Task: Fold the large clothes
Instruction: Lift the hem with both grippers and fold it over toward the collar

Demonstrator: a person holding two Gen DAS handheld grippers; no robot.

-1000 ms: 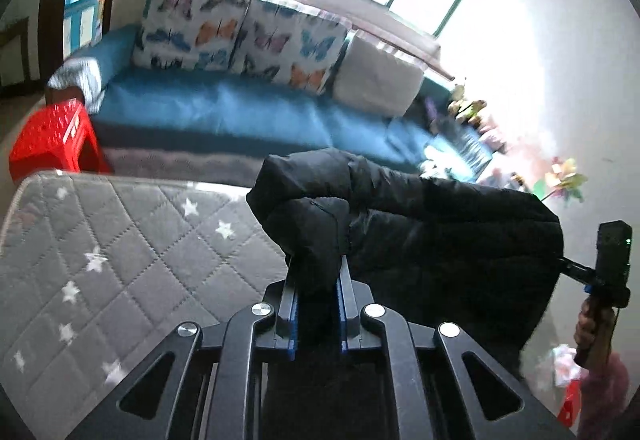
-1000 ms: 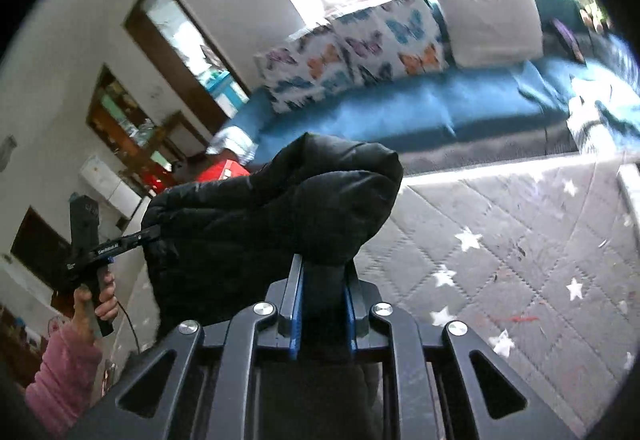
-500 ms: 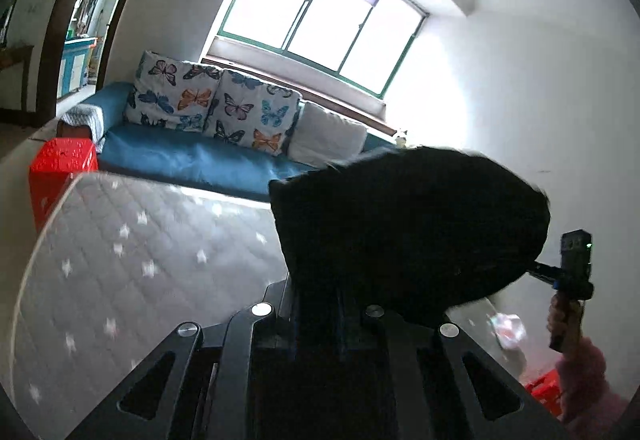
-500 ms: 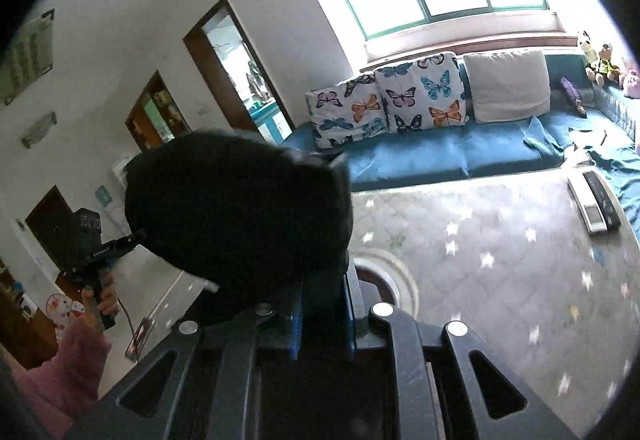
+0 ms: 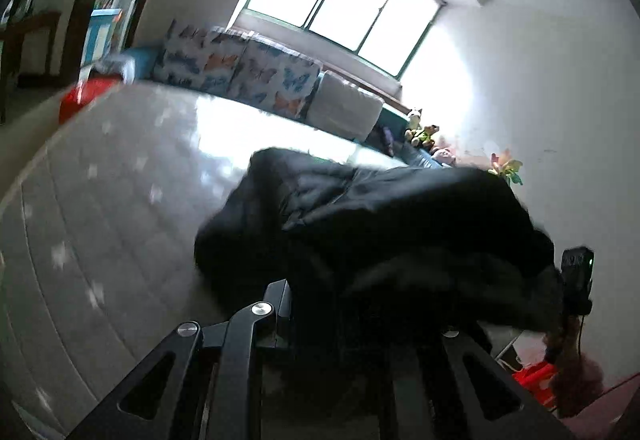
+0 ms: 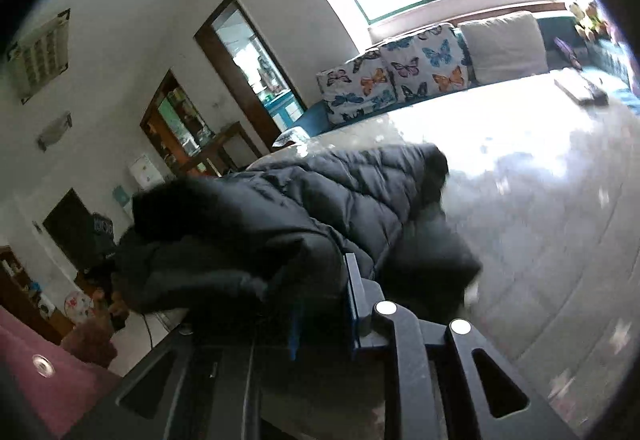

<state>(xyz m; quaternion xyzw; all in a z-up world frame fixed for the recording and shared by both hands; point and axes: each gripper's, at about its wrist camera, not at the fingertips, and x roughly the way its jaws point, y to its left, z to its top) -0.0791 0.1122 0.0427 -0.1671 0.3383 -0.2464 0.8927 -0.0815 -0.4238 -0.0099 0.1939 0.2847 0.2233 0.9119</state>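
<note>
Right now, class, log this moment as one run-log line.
stage: laying jacket down | black puffer jacket: on grey star mattress | left gripper: shut on jacket | right gripper: shut on jacket

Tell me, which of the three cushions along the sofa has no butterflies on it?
The plain white fabric cushion, at the end nearest the soft toys; the other two cushions carry coloured butterfly prints.

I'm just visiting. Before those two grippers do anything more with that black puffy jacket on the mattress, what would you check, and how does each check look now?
1. Left gripper holds the jacket: ok, fabric covers its fingers.
2. Right gripper holds the jacket: ok, fabric is between its fingers.
3. Jacket lies on the mattress: ok for the far part.
4. Jacket lies flat: not ok, bunched.
5. Sleeves tucked in: cannot tell.
</note>
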